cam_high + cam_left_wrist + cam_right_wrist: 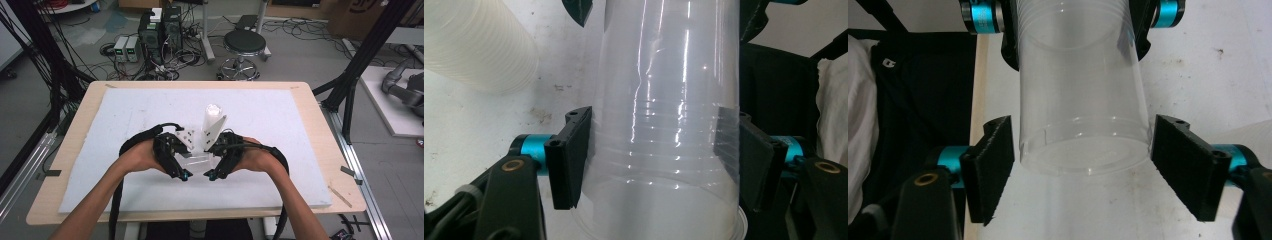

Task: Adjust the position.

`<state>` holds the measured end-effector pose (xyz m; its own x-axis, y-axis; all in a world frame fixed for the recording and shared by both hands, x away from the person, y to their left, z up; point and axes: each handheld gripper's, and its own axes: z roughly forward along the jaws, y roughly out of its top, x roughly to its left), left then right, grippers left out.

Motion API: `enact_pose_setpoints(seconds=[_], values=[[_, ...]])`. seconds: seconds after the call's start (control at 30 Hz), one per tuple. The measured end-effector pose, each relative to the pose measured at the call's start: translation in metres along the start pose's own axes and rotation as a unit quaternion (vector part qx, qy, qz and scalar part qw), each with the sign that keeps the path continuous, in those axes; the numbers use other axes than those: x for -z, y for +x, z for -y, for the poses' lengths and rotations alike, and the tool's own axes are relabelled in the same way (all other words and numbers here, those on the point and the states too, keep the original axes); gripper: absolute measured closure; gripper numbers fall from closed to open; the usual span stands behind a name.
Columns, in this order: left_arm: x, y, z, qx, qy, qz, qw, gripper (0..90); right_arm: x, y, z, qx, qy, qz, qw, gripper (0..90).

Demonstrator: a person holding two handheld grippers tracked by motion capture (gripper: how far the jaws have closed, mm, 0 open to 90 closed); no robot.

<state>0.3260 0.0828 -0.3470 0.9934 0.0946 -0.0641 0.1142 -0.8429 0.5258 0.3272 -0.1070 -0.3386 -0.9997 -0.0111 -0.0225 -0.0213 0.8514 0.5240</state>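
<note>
A clear plastic cup (196, 161) is held lying on its side, just above the white foam board (125, 115), between my two grippers. My left gripper (185, 175) is shut on its ribbed wide end; in the left gripper view both pads (571, 157) press the cup's (664, 100) wall. My right gripper (210, 176) straddles the narrow bottom end. In the right gripper view its pads (993, 160) stand a sliver off the cup (1078, 100) on either side, so it is open. A tall stack of translucent white cups (212, 120) stands just behind the grippers.
The foam board covers most of a wooden table (320, 125). The cup stack (474, 45) is close to the left gripper's far side. Beyond the table's far edge the floor holds a round stool (244, 45), computer boxes (160, 30) and cables.
</note>
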Motion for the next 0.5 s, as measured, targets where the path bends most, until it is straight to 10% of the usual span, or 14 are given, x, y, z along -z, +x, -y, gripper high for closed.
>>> enact_pose_setpoints(seconds=[0.1,0.33,0.5], values=[[-0.0005,0.0005,-0.0002,0.001,-0.002,0.002,1.0000,32.8,0.0001,0.0004,-0.0021,0.004,-0.003,-0.002,1.0000,41.5],[-0.0002,0.0011,0.0006,-0.001,-0.008,0.004,1.0000,31.0,0.0004,-0.0002,-0.0013,0.004,-0.009,-0.001,1.0000,42.7],[-0.0014,0.0037,0.0047,0.017,-0.031,0.002,0.9994,11.6,0.0023,-0.0003,-0.0004,0.000,-0.008,-0.002,1.0000,42.9]])
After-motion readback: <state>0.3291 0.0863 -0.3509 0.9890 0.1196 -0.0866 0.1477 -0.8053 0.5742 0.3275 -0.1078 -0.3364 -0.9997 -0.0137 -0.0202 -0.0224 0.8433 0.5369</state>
